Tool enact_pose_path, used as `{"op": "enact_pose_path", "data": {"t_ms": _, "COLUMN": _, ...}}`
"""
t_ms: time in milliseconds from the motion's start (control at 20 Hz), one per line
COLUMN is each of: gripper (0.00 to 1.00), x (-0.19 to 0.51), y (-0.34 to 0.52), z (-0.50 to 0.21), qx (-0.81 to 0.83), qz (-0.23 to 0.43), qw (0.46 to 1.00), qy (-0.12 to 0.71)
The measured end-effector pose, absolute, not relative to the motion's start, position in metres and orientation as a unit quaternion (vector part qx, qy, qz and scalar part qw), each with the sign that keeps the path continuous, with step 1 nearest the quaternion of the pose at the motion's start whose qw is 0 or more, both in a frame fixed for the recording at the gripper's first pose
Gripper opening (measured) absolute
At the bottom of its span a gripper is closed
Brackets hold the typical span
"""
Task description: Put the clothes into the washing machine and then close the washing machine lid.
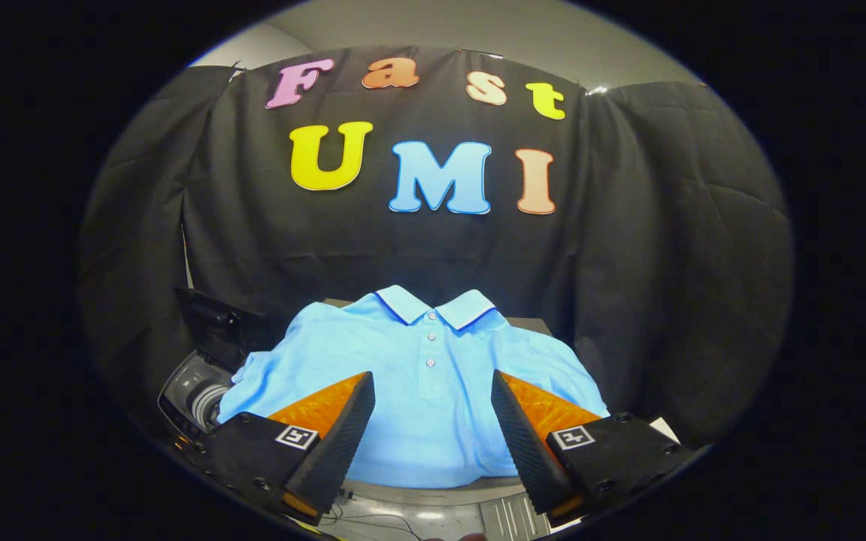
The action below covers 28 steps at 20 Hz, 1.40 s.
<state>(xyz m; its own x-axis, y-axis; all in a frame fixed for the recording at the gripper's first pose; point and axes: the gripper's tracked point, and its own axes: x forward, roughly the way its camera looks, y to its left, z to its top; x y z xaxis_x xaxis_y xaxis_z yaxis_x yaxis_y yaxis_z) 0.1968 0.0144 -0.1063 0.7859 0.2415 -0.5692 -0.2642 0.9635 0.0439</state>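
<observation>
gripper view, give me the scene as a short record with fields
shirt: light blue polo shirt lying flat, collar at the far end, buttons facing up
washing machine: open drum beside the shirt's sleeve, dark lid raised
gripper: gripper open, fingers spread over the shirt's lower half, not pressing on it
shirt in machine: no
lid closed: no
</observation>
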Motion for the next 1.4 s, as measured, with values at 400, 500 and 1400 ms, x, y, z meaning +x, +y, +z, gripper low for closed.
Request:
{"op": "enact_pose_path", "data": {"t_ms": 400, "gripper": 0.97, "x": 0.219, "y": 0.027, "z": -0.157, "qx": -0.022, "qz": 0.159, "qw": 0.902, "qy": 0.401}}
{"op": "enact_pose_path", "data": {"t_ms": 500, "gripper": 0.97, "x": 0.214, "y": 0.027, "z": -0.177, "qx": -0.020, "qz": 0.158, "qw": 0.885, "qy": 0.438}}
{"op": "enact_pose_path", "data": {"t_ms": 1400, "gripper": 0.02, "x": 0.220, "y": 0.036, "z": -0.170, "qx": 0.057, "qz": 0.176, "qw": 0.873, "qy": 0.451}}
